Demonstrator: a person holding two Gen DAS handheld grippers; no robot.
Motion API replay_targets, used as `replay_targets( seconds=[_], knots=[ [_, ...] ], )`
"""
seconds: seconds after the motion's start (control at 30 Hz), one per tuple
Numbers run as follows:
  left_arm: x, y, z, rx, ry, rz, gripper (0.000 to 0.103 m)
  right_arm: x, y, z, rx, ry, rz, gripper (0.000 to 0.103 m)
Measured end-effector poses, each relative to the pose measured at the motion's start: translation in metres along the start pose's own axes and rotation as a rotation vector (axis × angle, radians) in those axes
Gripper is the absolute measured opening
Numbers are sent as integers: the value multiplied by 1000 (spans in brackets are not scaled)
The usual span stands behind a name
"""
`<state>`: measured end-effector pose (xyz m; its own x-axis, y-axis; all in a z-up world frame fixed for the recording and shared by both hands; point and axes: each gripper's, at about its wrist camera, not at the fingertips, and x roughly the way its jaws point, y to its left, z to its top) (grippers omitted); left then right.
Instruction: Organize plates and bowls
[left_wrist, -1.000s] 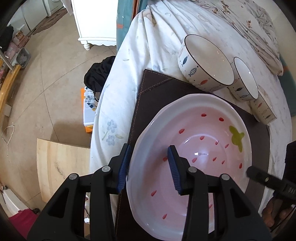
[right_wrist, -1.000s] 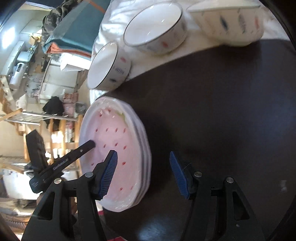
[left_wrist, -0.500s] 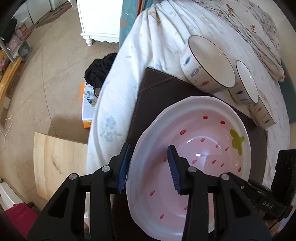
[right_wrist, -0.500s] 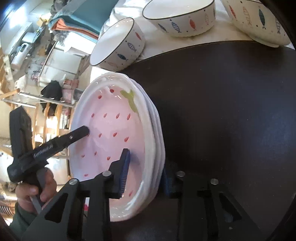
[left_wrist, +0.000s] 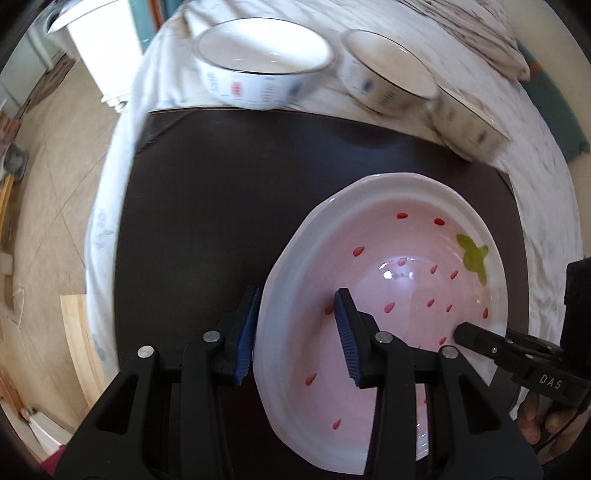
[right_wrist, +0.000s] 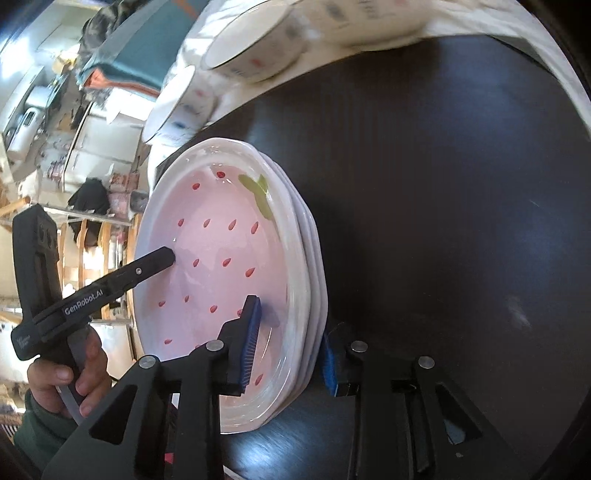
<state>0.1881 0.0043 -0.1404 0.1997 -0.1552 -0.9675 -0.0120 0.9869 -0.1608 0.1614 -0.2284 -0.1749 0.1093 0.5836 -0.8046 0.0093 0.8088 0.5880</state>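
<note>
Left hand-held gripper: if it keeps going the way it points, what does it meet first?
Nothing new: the left hand-held gripper already straddles the rim of the strawberry plate stack. Beyond that, probably the dark mat, though depth is unclear.

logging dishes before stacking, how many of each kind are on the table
Pink strawberry plates, in one stack: 3
White fish-print bowls: 3
Total: 6

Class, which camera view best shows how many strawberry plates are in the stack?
The right wrist view: it catches the strawberry plates edge-on, so several stacked rims show separately, though the exact count is hard to read. The left wrist view looks down into the top plate only, hiding the rims beneath.
</note>
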Motion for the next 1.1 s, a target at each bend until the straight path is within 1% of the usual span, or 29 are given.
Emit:
replay_targets(
  seconds=[0.17, 0.33, 0.47, 0.5, 0.6, 0.67, 0.73, 0.8, 0.87, 0.9, 0.93, 1.03, 1.1],
  knots=[
    [1, -15, -8, 27, 30, -25, 36, -12, -11, -8, 4, 11, -18, 33],
    [1, -32, -18, 89, 34, -24, 36, -20, -19, -14, 23, 4, -51, 35],
    [2, -35, -21, 124, 56, -65, 36, -24, -22, -12, 28, 8, -80, 36],
    [1, -38, -23, 141, 50, -63, 36, -27, -25, -14, 32, 5, -86, 36],
    [0, -36, -25, 126, 27, -59, 36, -29, -31, -15, 48, -1, -81, 36],
    [0, -35, -25, 113, 32, -61, 36, -28, -29, -17, 40, -2, -90, 39],
    [-4, -35, -27, 124, 22, -53, 37, -27, -25, -18, 28, -9, -114, 41],
    [-10, -35, -27, 136, -3, -10, 37, -30, -21, -21, 15, -16, -146, 41],
    [-15, -34, -28, 138, -13, 16, 43, -35, -17, -21, 0, -43, -180, 41],
    [-18, -33, -29, 138, -19, 16, 50, -38, -15, -22, -3, -55, -193, 41],
    [-23, -32, -31, 140, -32, 17, 55, -43, -14, -22, -2, -75, -205, 41],
    [-36, -31, -38, 143, -85, 56, 60, -62, -4, -26, -15, -143, -259, 42],
    [-44, -29, -44, 134, -111, 66, 61, -74, 4, -30, -35, -177, -276, 42]
  ],
)
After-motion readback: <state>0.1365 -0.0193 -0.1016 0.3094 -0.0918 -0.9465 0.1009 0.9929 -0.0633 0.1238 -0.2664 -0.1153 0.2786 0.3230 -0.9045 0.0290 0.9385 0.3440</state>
